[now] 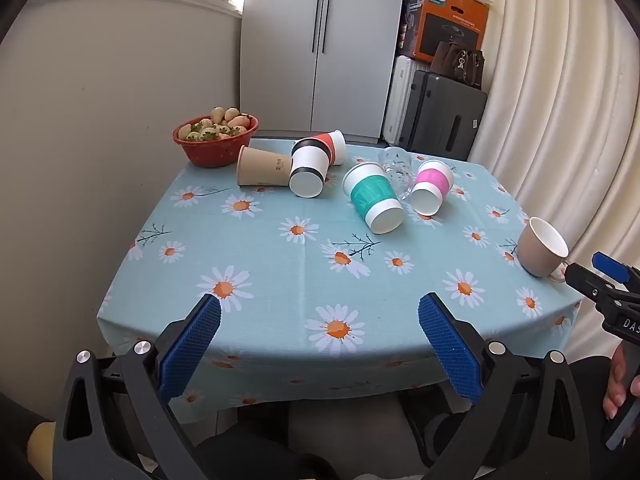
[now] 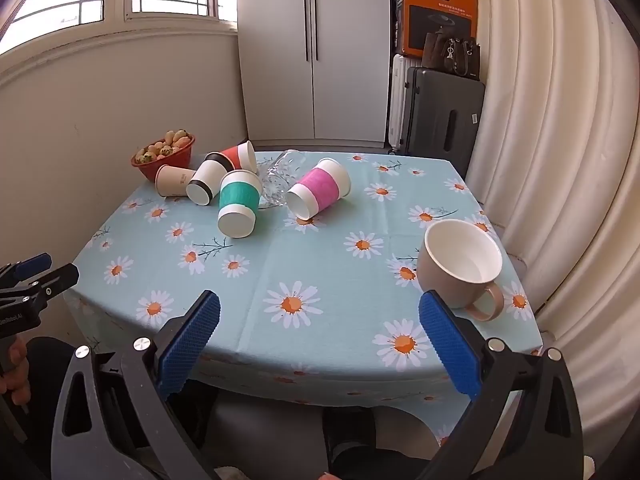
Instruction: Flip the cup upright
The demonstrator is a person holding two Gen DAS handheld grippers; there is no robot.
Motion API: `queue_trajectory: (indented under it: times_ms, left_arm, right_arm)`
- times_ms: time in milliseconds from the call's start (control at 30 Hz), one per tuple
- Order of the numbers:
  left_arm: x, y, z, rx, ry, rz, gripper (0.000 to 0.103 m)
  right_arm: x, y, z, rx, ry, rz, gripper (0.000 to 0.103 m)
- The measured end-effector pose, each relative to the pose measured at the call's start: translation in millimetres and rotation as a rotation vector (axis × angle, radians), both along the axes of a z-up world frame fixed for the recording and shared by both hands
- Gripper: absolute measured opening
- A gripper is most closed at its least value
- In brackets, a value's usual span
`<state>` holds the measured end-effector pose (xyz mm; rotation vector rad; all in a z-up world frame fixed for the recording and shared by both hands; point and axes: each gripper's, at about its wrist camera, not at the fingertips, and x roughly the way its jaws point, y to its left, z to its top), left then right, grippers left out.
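Several cups lie on their sides on the daisy tablecloth: a teal-sleeved cup (image 1: 374, 199) (image 2: 237, 209), a pink-sleeved cup (image 1: 431, 188) (image 2: 319, 193), a black-banded cup (image 1: 308, 169) (image 2: 208, 181), a red cup (image 1: 330, 145) (image 2: 239, 156), a brown paper cup (image 1: 262, 167) (image 2: 173, 180) and a clear glass (image 1: 397, 171) (image 2: 281, 178). A beige mug (image 1: 541, 246) (image 2: 460, 265) stands upright near the right front corner. My left gripper (image 1: 319, 319) is open and empty above the table's front edge. My right gripper (image 2: 319, 316) is open and empty, just before the mug.
A red bowl of fruit (image 1: 215, 138) (image 2: 164, 155) sits at the back left corner. The table (image 1: 304, 264) stands against the left wall. A white cabinet (image 1: 320, 44), suitcases (image 1: 444, 116) and boxes stand behind; a curtain (image 1: 560, 120) hangs on the right.
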<state>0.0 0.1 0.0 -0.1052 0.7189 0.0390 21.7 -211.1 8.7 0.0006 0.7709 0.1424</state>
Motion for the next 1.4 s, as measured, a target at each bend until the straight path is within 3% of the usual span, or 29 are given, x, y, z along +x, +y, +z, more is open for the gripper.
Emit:
queue_trajectory:
  times_ms: [1400]
  left_arm:
    - [-0.4,-7.8,-0.8,-0.008,0.002,-0.029,0.097]
  right_arm:
    - [1.2,3.4,-2.0,-0.004,0.011,0.015,0.099]
